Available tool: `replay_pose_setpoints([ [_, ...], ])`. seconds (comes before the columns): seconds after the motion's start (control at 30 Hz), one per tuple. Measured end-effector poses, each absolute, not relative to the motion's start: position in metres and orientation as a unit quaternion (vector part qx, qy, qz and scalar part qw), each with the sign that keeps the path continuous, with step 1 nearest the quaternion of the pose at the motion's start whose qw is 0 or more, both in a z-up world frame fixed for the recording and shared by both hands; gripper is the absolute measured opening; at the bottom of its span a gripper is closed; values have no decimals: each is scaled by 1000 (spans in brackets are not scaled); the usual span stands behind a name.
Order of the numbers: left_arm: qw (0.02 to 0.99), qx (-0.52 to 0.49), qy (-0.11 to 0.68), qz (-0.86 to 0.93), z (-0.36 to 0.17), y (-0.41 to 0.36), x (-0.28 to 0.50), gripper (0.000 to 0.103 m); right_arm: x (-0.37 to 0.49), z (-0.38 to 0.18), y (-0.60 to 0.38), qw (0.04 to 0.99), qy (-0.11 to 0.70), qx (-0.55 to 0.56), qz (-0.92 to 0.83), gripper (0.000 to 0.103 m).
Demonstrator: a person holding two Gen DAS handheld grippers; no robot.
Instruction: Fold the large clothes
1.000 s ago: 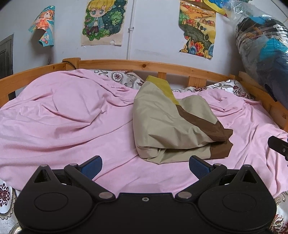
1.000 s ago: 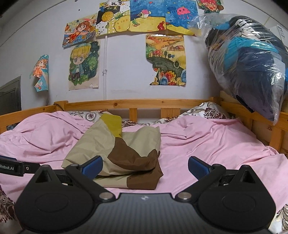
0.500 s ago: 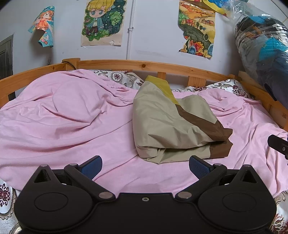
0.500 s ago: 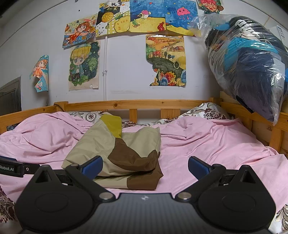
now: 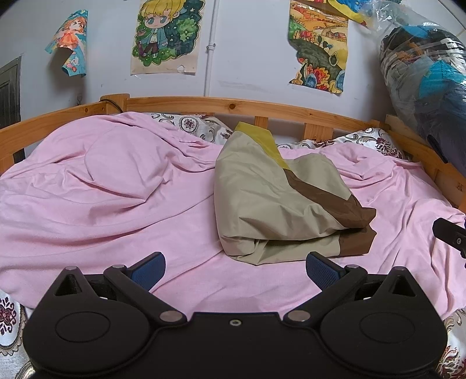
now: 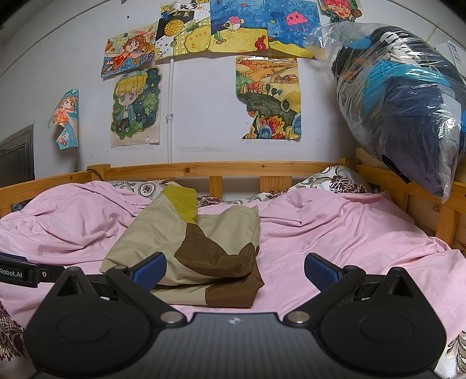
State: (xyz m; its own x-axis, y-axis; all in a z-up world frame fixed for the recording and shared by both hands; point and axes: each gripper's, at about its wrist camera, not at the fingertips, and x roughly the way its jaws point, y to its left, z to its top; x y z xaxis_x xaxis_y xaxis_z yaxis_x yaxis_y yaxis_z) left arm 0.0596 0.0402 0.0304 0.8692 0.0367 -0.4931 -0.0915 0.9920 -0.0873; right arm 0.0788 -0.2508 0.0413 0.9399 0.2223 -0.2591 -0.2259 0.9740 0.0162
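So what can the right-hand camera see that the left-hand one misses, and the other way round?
Only the right wrist view shows the upper row of drawings, the fish and jellyfish ones, and the whole plastic bag of clothes.

Only the left wrist view shows the open fold at the near edge of the folded garment.

Both show that garment lying on the pink sheet, the wooden bed rail, and open, empty grippers: left gripper, right gripper.

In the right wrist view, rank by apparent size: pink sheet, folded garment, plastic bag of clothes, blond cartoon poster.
1. pink sheet
2. plastic bag of clothes and folded garment: alike, unranked
3. blond cartoon poster
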Motion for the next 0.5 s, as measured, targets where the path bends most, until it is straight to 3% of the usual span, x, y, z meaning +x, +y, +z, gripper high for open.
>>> replay_pose_setpoints([
  [0.5,965,-53,253,33,31,39,59,102,79,41,-251,985,130,-6,114,103],
])
